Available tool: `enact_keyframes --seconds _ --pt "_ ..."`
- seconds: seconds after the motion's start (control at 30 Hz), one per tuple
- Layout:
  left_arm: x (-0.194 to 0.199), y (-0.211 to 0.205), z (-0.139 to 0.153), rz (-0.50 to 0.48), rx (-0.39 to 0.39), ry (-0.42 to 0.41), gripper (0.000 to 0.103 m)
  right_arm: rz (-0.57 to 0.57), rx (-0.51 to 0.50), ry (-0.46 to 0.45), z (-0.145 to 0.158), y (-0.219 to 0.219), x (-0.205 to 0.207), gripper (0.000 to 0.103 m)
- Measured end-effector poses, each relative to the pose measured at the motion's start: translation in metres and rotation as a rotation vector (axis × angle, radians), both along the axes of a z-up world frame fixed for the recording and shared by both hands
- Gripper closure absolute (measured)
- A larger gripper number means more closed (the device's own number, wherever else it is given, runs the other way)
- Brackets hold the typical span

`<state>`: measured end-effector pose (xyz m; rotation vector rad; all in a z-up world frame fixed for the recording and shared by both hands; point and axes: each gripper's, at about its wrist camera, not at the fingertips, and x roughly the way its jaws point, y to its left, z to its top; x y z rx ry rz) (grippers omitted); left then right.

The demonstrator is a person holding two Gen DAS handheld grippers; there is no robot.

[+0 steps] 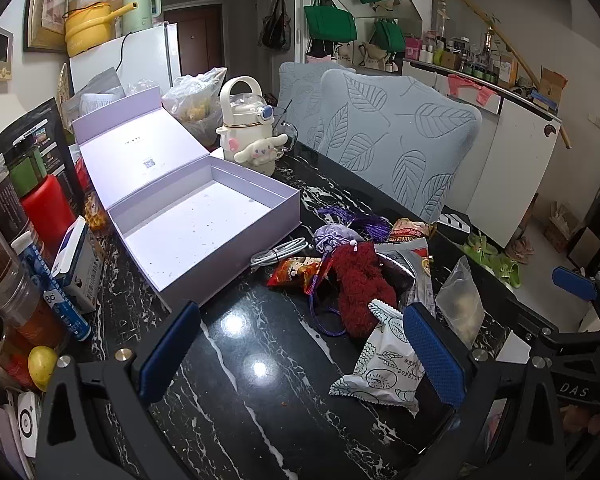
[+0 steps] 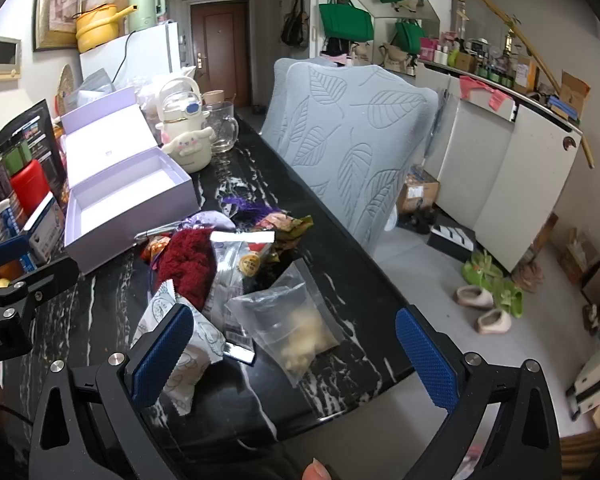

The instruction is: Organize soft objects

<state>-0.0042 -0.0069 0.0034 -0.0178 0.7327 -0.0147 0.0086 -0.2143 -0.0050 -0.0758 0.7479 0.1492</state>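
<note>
Blue-padded fingers of the left gripper [image 1: 300, 354] fill the bottom of the left wrist view, spread wide with nothing between them but bare black marble tabletop [image 1: 236, 360]; the right gripper [image 2: 296, 356] stands just as wide in its own view, empty, its left finger in front of a white printed snack packet [image 2: 198, 346] and a clear zip bag [image 2: 292, 320] lying between its fingers further off.

Soft things sit heaped in the centre-right of the left view, near the table's far edge: a dark red fuzzy pouch [image 1: 360, 284], a lilac drawstring pouch [image 1: 336, 238] with purple cord trailing toward the camera, a purple tassel [image 1: 364, 222] behind it, an orange snack wrapper [image 1: 296, 270], and a coiled white cable [image 1: 278, 254] beside the box; they overlap loosely, so lifting one is likely to drag a neighbour.

An open lilac gift box [image 1: 204, 224] lies centre-left, lid propped back and tray empty apart from specks; it looks set there as the receptacle, close to the pile so each carry is short.

Behind it, upper middle, stands a cream character bottle [image 1: 248, 128]; jars and a red canister [image 1: 46, 208] crowd the left edge, and leaf-patterned chair covers [image 1: 400, 140] rise at right.

Both grippers tilt down toward the heap, seemingly poised for a first pick; sorting appears not yet begun.
</note>
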Motion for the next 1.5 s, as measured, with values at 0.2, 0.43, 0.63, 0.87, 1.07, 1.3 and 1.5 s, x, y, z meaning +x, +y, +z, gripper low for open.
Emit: enact_keyframes --seconds 0.2,0.43,0.63,0.87,1.07,1.3,1.5 --pt "-0.002 0.0 0.001 -0.003 -0.003 -0.002 0.0 0.0 0.0 0.0 -0.001 0.0 0.001 0.0" --pt "-0.003 0.0 0.003 -0.003 0.002 -0.003 0.0 0.001 0.0 -0.003 -0.002 0.0 0.0 0.0" --pt "-0.003 -0.002 0.003 -0.002 0.011 0.002 0.0 0.003 0.0 -0.002 -0.002 -0.001 0.001 0.0" --pt "-0.004 -0.002 0.002 -0.002 0.016 0.004 0.0 0.003 0.002 -0.002 -0.002 -0.001 0.0 0.0" --pt "-0.005 -0.003 0.002 -0.005 0.012 0.005 0.0 0.008 0.006 0.002 -0.004 -0.001 0.001 0.0" --pt "-0.008 -0.005 -0.001 -0.006 0.008 0.012 0.0 0.014 0.027 0.006 -0.005 -0.004 0.0 0.0" --pt "-0.012 -0.007 -0.002 -0.006 0.013 0.015 0.0 0.02 0.029 0.01 -0.007 -0.005 -0.002 0.0"
